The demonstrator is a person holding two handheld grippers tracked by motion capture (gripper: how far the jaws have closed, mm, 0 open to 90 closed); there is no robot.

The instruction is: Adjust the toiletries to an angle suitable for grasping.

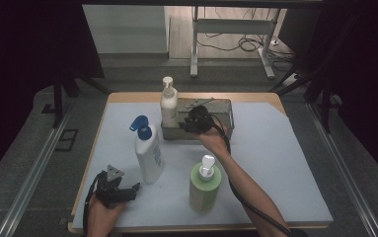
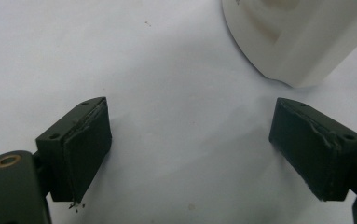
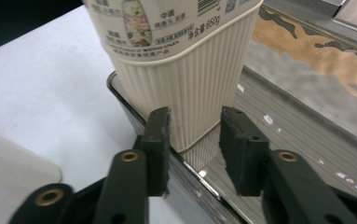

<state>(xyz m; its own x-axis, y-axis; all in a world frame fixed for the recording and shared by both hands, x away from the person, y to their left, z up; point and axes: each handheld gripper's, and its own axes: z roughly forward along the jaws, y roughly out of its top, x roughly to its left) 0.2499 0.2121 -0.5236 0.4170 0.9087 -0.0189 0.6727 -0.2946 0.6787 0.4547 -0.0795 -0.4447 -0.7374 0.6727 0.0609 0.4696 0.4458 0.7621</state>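
**Cream pump bottle stands in the metal tray, right fingers apart beside it**

Three bottles show in the high view. The cream pump bottle [image 1: 169, 104] stands upright in the left end of the metal tray [image 1: 223, 111], at about 12 o'clock on the bench [image 1: 275, 163], long axis vertical, pump nozzle on top. A white bottle with a blue trigger top [image 1: 148, 150] stands at roughly 9 o'clock, and a green pump bottle [image 1: 205, 183] near 6 o'clock; both are upright on the mat, well apart from the tray.

The right gripper [image 1: 195, 120] hovers over the tray just right of the cream bottle. In the right gripper view its fingers [image 3: 160, 140] stand apart, the bottle's ribbed base [image 3: 199, 93] just ahead of the gap, unpinched.

The left gripper [image 1: 115, 190] rests at 7 o'clock, fingers [image 2: 85, 144] wide apart over bare mat, with a white bottle base [image 2: 297, 42] ahead of them.
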